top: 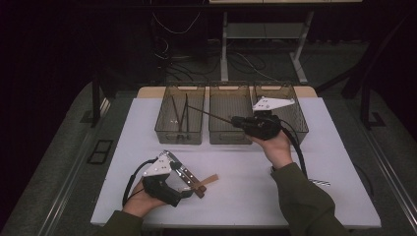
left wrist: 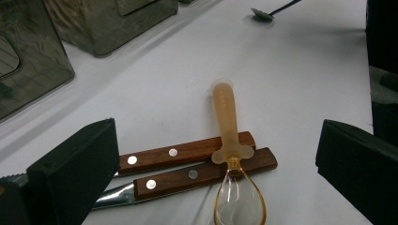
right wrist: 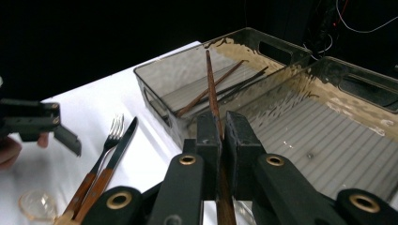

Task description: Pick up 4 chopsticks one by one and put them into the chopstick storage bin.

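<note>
left bin (top: 180, 129) holding chopsticks (top: 183, 114), middle bin (top: 230, 132)

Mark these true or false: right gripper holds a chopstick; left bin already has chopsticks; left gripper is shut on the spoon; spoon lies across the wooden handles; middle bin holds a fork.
1. Right gripper holds a chopstick: true.
2. Left bin already has chopsticks: true.
3. Left gripper is shut on the spoon: false, its jaws stand open around it.
4. Spoon lies across the wooden handles: true.
5. Middle bin holds a fork: false, the fork lies on the table.
</note>
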The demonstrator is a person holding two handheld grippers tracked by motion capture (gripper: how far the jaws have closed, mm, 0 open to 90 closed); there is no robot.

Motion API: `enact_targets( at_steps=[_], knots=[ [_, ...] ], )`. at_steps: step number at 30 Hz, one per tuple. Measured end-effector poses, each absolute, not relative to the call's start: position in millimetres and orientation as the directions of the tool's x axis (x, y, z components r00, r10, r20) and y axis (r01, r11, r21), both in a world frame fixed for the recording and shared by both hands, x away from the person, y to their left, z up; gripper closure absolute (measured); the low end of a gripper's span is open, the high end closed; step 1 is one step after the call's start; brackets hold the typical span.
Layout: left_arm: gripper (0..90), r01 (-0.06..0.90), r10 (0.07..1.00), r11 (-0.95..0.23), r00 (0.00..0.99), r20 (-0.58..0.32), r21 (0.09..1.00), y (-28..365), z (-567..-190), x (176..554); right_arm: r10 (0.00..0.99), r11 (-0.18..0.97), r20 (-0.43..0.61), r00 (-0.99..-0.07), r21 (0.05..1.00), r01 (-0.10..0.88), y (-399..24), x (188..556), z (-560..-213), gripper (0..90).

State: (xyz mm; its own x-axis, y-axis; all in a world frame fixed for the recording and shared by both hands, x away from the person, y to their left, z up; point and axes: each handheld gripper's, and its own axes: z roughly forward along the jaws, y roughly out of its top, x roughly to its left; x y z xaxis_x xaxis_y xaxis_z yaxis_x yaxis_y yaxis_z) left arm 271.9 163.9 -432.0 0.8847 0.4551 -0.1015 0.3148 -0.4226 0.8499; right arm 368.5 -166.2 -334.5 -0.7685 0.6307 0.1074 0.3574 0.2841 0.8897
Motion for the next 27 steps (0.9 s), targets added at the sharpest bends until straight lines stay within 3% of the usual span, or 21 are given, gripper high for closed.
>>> enact_targets(
  at_steps=[27],
  knots=[
    [0.0,0.312,0.445,-0.409,0.889,-0.111,0.858,165,-430,272,0.695,0.312,0.085,-0.714,0.859,0.406,-82,443,-329,84.8]
  ],
)
